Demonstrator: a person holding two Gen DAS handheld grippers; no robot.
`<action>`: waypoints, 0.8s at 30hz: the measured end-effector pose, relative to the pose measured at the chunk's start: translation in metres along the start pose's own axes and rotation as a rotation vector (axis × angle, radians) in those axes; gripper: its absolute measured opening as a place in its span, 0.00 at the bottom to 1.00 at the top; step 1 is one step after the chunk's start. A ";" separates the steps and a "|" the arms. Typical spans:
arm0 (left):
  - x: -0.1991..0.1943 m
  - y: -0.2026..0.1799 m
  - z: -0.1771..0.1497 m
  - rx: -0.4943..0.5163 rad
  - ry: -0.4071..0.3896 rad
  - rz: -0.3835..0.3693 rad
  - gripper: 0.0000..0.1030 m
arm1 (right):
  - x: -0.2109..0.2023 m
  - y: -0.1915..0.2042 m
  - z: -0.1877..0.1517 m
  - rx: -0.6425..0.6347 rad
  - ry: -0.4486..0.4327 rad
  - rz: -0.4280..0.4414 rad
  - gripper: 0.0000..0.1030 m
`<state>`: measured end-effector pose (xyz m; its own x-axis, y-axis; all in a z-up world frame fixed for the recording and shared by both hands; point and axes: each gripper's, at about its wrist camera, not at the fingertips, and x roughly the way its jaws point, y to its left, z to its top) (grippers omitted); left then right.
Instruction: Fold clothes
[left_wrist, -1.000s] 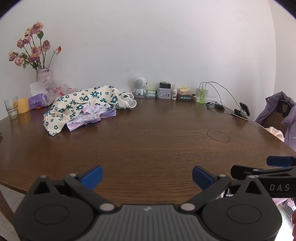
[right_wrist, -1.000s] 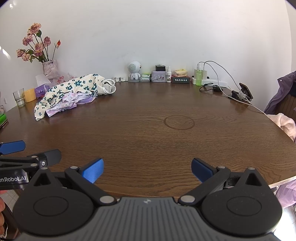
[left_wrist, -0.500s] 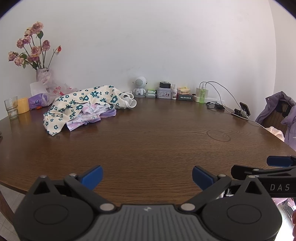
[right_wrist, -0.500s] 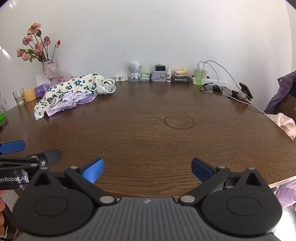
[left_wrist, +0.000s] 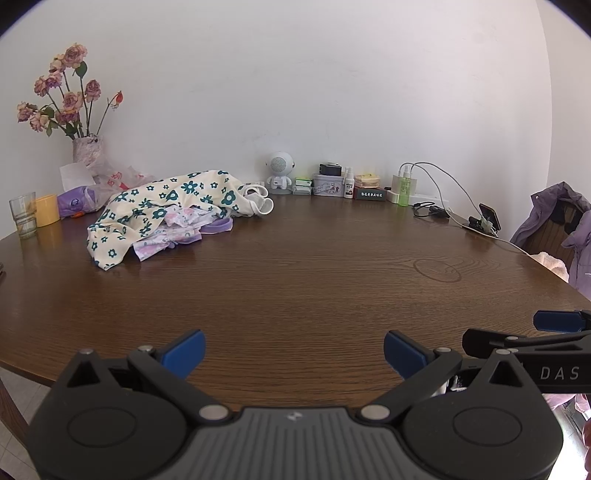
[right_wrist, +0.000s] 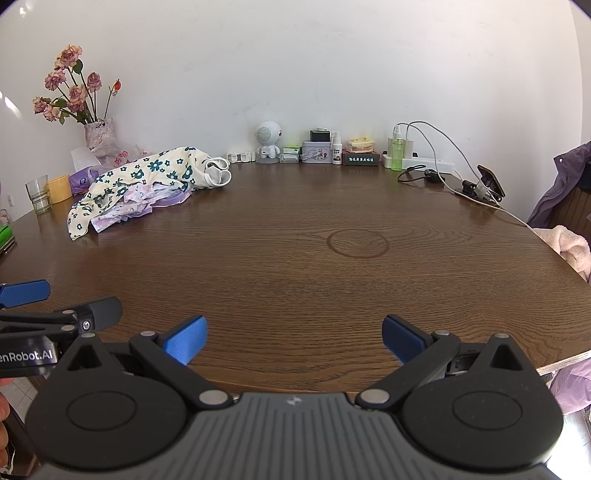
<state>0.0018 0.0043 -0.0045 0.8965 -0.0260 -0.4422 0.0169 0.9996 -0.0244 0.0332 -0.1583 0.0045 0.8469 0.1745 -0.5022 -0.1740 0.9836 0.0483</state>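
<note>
A crumpled heap of clothes lies at the far left of the brown wooden table (left_wrist: 314, 280): a cream garment with dark green flowers (left_wrist: 173, 206) (right_wrist: 147, 173) on top of a lilac printed one (left_wrist: 173, 232) (right_wrist: 125, 208). My left gripper (left_wrist: 293, 350) hovers open over the table's near edge, far from the heap, with nothing between its blue pads. My right gripper (right_wrist: 293, 338) is open and empty too, beside the left one; each shows at the edge of the other's view.
Along the wall stand a vase of pink roses (left_wrist: 86, 147), a glass (left_wrist: 23, 218), a yellow cup (left_wrist: 47, 209), a white toy robot (left_wrist: 279, 176), small boxes and bottles (left_wrist: 345, 186), and a power strip with cables and a phone (left_wrist: 489, 218). A chair with purple clothing (left_wrist: 565, 225) is at right.
</note>
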 end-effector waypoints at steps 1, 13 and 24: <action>0.000 0.000 0.000 0.000 0.000 0.000 1.00 | 0.000 0.000 0.000 0.000 0.000 0.000 1.00; -0.001 -0.001 0.000 0.006 -0.005 -0.001 1.00 | 0.000 -0.001 0.000 -0.004 -0.001 -0.001 1.00; 0.000 -0.003 0.001 0.011 -0.010 -0.001 1.00 | 0.002 -0.002 0.000 -0.004 0.001 0.002 1.00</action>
<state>0.0020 0.0018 -0.0037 0.9007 -0.0265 -0.4335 0.0223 0.9996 -0.0149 0.0351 -0.1599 0.0034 0.8463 0.1762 -0.5027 -0.1775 0.9831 0.0456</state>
